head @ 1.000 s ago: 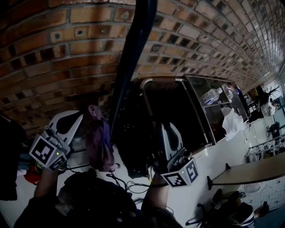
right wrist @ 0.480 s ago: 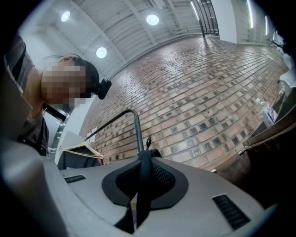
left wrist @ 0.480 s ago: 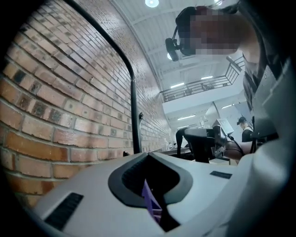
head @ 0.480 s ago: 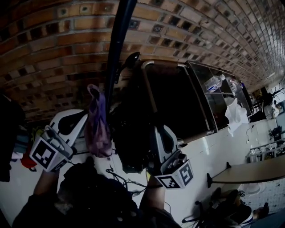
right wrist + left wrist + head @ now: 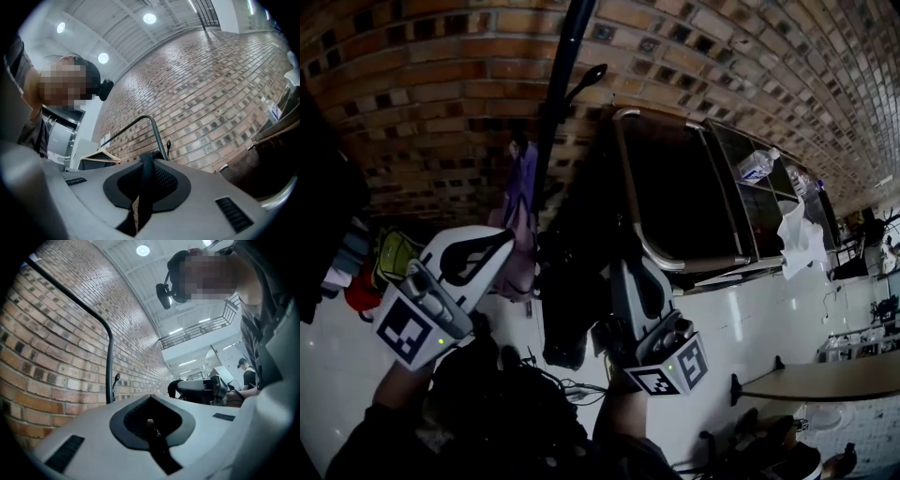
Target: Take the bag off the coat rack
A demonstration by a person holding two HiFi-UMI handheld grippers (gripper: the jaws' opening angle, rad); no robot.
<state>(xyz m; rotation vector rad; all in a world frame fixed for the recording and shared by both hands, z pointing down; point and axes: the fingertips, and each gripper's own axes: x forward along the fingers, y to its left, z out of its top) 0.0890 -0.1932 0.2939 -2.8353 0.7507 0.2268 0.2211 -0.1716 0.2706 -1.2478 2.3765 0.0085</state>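
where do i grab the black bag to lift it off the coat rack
Grip the strap, coming up from below on the side away from the brick wall. It is thin and flat, so jaws shut fully across it, as the right gripper is now; the black bag itself hangs bulky and slack.

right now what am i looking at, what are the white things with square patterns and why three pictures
A person is doing the job by hand, holding white tongs in each hand; the patterned cubes are part of them. One picture comes from a camera on the person's head, looking down; the other two come from cameras riding on each tool. The left tongs are closed and empty. The right tongs are closed on a black strap, seemingly that of the black bag hanging by the coat rack pole, before a brick wall.
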